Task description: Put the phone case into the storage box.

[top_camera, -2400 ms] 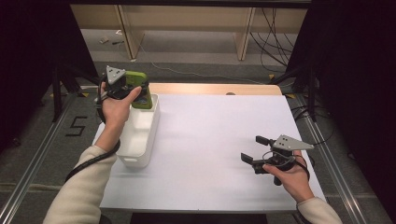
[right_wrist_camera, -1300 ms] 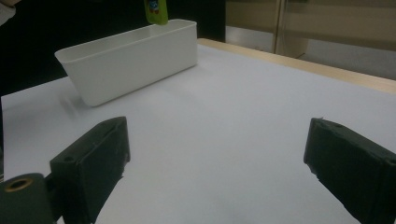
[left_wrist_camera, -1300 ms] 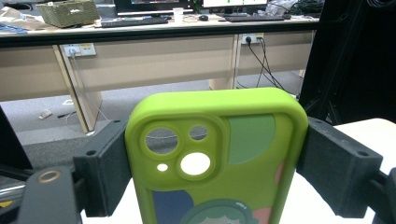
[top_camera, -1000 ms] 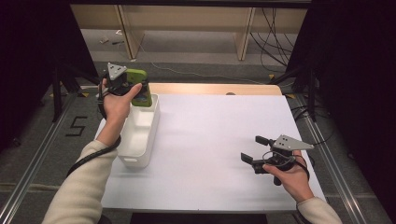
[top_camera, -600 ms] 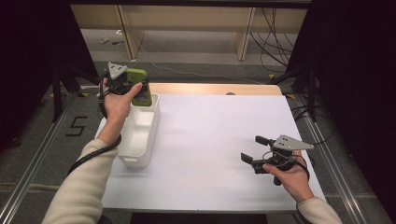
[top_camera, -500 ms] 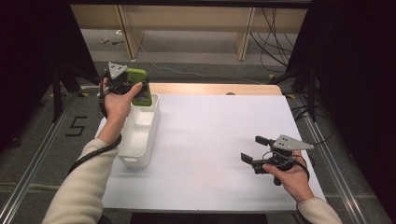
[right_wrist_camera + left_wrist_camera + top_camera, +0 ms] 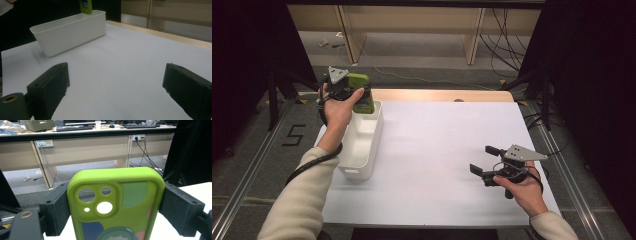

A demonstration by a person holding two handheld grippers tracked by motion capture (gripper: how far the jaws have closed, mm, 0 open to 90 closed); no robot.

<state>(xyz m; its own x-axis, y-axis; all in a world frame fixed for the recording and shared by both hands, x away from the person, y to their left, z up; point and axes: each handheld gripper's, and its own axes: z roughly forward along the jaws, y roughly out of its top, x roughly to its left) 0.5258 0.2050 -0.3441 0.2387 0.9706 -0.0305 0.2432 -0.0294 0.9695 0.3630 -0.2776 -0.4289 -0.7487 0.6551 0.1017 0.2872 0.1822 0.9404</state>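
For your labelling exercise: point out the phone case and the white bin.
phone case [image 7: 117, 202], left gripper view, on its green back beside the camera holes
white bin [image 7: 72, 31], right gripper view, on its long side wall

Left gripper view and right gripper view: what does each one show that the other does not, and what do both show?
Left gripper view alone: the green case's camera cut-outs and printed picture, close up, with the left tongs shut on its two sides; behind it, desks and wall sockets.

Right gripper view alone: the white bin seen from its side, bare table, and the right tongs open with nothing between them.

Both: the green case, which in the right gripper view is a small strip above the bin's far end, and the white table.
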